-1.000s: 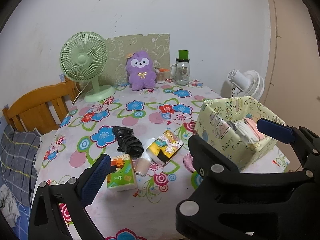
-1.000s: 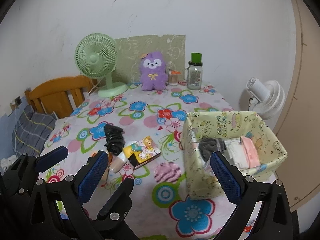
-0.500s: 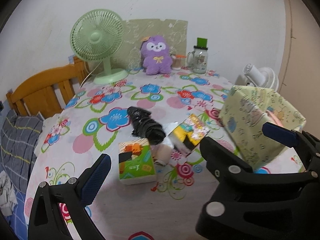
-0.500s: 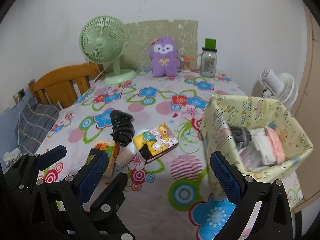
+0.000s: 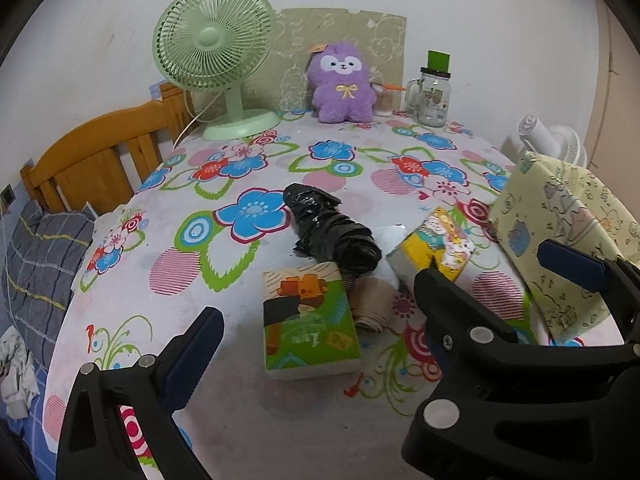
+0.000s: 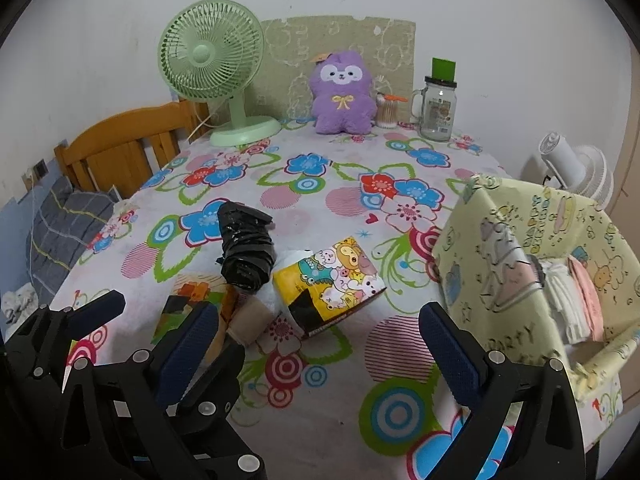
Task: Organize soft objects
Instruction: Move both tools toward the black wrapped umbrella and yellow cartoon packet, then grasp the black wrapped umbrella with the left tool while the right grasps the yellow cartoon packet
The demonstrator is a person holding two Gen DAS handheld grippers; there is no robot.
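Note:
On the flowered tablecloth lie a green tissue pack (image 5: 308, 320), a black plastic bundle (image 5: 332, 236), a beige roll (image 5: 374, 306) and a yellow cartoon tissue pack (image 5: 438, 248); they show too in the right wrist view: green pack (image 6: 192, 304), black bundle (image 6: 246, 248), beige roll (image 6: 250, 318), yellow pack (image 6: 332, 284). A yellow patterned box (image 6: 532, 256) at the right holds folded cloths (image 6: 568, 300). My left gripper (image 5: 312, 360) is open, just before the green pack. My right gripper (image 6: 320, 356) is open, before the yellow pack.
A green desk fan (image 5: 216, 52), a purple plush (image 5: 342, 84) and a glass jar (image 5: 432, 96) stand at the table's back. A wooden bed frame (image 5: 96, 160) is left of the table. A white fan (image 6: 572, 168) stands behind the box.
Both grippers have come down and forward toward the pile of objects, which now look larger and nearer. Both stay open.

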